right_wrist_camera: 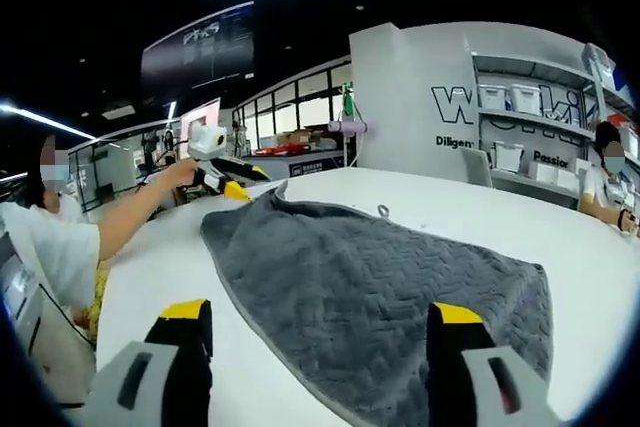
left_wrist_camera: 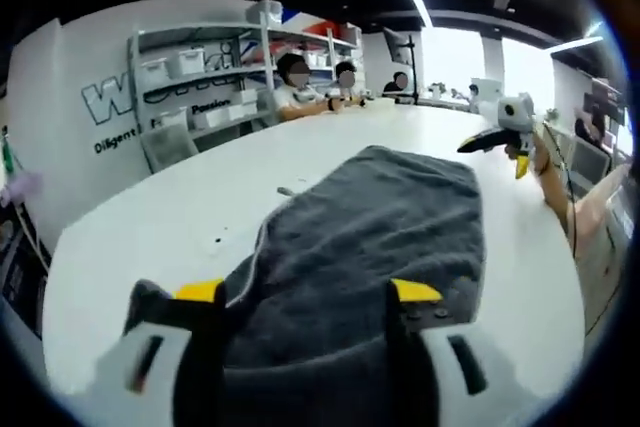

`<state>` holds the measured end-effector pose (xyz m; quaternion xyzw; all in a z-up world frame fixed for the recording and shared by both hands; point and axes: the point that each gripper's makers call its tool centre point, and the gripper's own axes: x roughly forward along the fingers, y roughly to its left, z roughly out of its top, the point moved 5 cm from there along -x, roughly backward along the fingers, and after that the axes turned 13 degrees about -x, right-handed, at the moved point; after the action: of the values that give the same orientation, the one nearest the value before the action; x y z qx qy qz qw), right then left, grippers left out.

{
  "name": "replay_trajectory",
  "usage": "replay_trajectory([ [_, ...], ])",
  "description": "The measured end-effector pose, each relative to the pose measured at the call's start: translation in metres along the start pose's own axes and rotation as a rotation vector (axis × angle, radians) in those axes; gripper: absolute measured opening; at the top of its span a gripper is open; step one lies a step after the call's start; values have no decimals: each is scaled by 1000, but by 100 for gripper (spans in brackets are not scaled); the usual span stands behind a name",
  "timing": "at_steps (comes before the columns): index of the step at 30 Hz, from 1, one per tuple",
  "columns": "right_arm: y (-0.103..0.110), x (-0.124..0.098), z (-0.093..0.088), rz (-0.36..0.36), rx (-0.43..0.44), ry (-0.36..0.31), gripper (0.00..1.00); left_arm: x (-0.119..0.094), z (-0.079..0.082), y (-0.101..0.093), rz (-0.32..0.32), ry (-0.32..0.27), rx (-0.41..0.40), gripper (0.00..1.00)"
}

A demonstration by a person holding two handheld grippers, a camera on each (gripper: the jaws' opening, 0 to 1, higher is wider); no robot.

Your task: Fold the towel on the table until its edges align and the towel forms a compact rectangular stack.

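Shelving with white bins at 11 o'clock; seated people at 12; lettered wall.

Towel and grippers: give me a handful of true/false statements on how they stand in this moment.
1. The towel is grey and lies on a white table. True.
2. The towel is folded into a compact stack. False: it lies spread out.
3. The left gripper has its jaws apart. True.
4. The right gripper is clamped on the towel. False: its jaws stand wide apart and grip nothing.
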<state>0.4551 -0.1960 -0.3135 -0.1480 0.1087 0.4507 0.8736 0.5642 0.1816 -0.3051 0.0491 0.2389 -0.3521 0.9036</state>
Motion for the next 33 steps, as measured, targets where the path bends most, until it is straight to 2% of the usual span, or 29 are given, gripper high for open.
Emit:
replay_trajectory([
  [3, 0, -1, 2, -2, -1, -11, 92, 15, 1, 10, 18, 19, 36, 61],
  [7, 4, -1, 2, 0, -1, -15, 92, 28, -6, 24, 59, 97, 60, 53],
  [10, 6, -2, 3, 6, -11, -20, 91, 36, -8, 30, 76, 100, 50, 54],
  [13, 6, -1, 4, 13, -16, -25, 90, 41, -11, 35, 77, 91, 28, 45],
  [15, 6, 0, 4, 17, -19, -22, 90, 45, -14, 41, 111, 109, 38, 40],
  [16, 6, 0, 4, 19, -21, -20, 90, 46, -16, 46, 140, 125, 48, 40],
  [19, 7, 0, 4, 22, -26, -18, 90, 50, -20, 52, 169, 152, 64, 37],
  [21, 7, 0, 5, 25, -28, -20, 89, 51, -21, 54, 175, 152, 69, 31],
  [24, 7, -1, 6, 22, -35, -25, 89, 52, -18, 58, 181, 115, 49, 21],
  [26, 6, -2, 7, 20, -34, -29, 89, 53, -19, 62, 202, 126, 50, 20],
  [29, 3, -3, 7, 14, -33, -31, 89, 54, -23, 65, 223, 145, 61, 14],
  [31, 2, -3, 7, 12, -33, -32, 88, 54, -24, 66, 236, 144, 75, 7],
  [33, 2, -3, 8, 13, -33, -34, 88, 54, -22, 67, 250, 133, 79, 4],
])
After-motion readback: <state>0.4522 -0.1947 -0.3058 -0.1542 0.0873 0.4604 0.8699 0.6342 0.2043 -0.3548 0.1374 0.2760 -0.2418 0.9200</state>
